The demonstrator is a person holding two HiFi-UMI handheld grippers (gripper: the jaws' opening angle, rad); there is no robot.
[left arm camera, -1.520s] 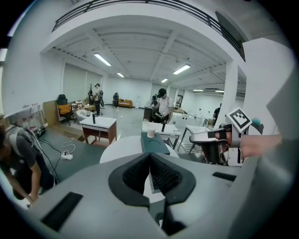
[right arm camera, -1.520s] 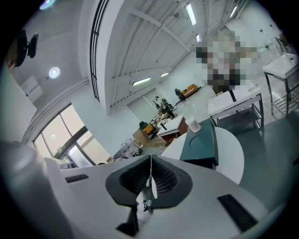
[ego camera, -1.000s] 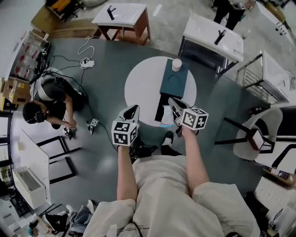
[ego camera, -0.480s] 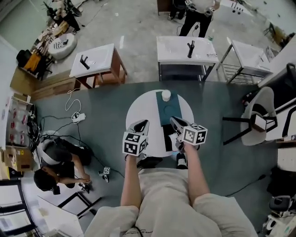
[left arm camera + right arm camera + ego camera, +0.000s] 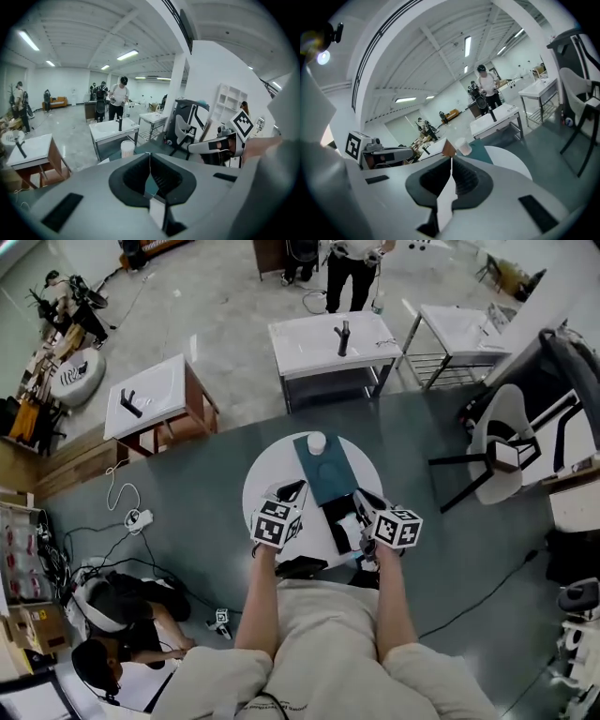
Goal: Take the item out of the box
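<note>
We hold the left hand-held gripper (image 5: 291, 491) over the round white desk (image 5: 262, 493), its jaws pressed together on nothing; the right hand-held gripper (image 5: 364, 498) hangs at the right edge of the open black box (image 5: 333, 512), jaws likewise closed and empty; the pale item (image 5: 349, 523) lies inside the box, untouched; a teal mat (image 5: 323, 474) carrying a white cup (image 5: 317, 442) lies just beyond the box.
</note>
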